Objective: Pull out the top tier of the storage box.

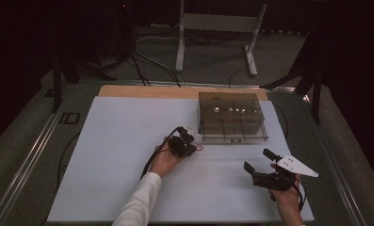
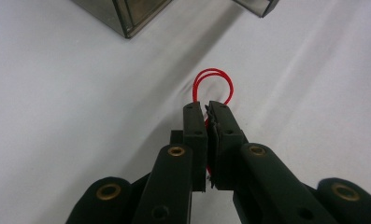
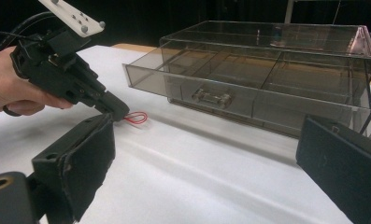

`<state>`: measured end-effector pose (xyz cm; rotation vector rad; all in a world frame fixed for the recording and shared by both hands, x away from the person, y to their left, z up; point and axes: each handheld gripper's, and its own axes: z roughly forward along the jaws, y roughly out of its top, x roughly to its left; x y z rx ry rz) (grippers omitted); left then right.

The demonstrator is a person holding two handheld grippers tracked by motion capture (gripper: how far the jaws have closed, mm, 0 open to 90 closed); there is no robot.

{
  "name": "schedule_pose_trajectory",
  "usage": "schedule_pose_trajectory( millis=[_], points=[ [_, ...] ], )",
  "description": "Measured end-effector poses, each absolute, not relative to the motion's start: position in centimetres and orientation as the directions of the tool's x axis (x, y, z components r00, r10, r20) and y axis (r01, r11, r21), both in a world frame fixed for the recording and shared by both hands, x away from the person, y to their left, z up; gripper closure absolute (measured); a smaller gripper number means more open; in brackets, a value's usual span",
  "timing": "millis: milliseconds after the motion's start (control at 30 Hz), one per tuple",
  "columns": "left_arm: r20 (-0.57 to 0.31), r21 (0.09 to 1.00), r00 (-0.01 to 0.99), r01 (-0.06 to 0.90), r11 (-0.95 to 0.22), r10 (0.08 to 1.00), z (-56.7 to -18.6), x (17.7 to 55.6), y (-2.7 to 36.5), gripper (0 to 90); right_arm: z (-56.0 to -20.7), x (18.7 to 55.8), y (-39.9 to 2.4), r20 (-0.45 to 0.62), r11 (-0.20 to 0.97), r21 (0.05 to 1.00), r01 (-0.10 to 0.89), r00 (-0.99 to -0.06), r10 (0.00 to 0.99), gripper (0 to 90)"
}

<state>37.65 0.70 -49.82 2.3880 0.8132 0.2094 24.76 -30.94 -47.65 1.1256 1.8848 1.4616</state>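
Observation:
A thin red cord loop point(image 2: 214, 78) lies on the white table sheet, one end pinched between the tips of my left gripper point(image 2: 206, 106), which is shut on it. From above, the left gripper point(image 1: 188, 147) sits just in front of the smoky clear drawer box point(image 1: 231, 117), with the red loop point(image 1: 199, 148) poking out to its right. In the right gripper view the left gripper point(image 3: 118, 111) holds the loop point(image 3: 136, 117) low over the sheet. My right gripper point(image 1: 258, 160) stands open and empty near the front right; its pads point(image 3: 82, 158) frame the box.
The drawer box point(image 3: 267, 70) has a divided drawer pulled out slightly, with a clear handle point(image 3: 213, 97) on its front. The white sheet point(image 1: 118, 141) covers the table. Beyond the far edge stand a table frame and cables on the floor.

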Motion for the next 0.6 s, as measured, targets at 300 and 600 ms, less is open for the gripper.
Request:
schedule_pose_trajectory(
  millis=[300, 600],
  points=[
    [-0.043, 0.591, 0.802, 0.501, -0.632, 0.596, -49.37, 37.6, 0.85, 88.8, -47.64, 24.75, -30.97, 0.097, 0.083, 0.949, 0.303, -0.533, 0.841, 4.9],
    [-0.033, 0.593, 0.806, 0.492, -0.638, 0.591, -48.96, 37.59, 0.99, 88.8, -47.63, 24.74, -30.98, 0.099, 0.081, 0.949, 0.304, -0.533, 0.84, 4.9]
  ],
)
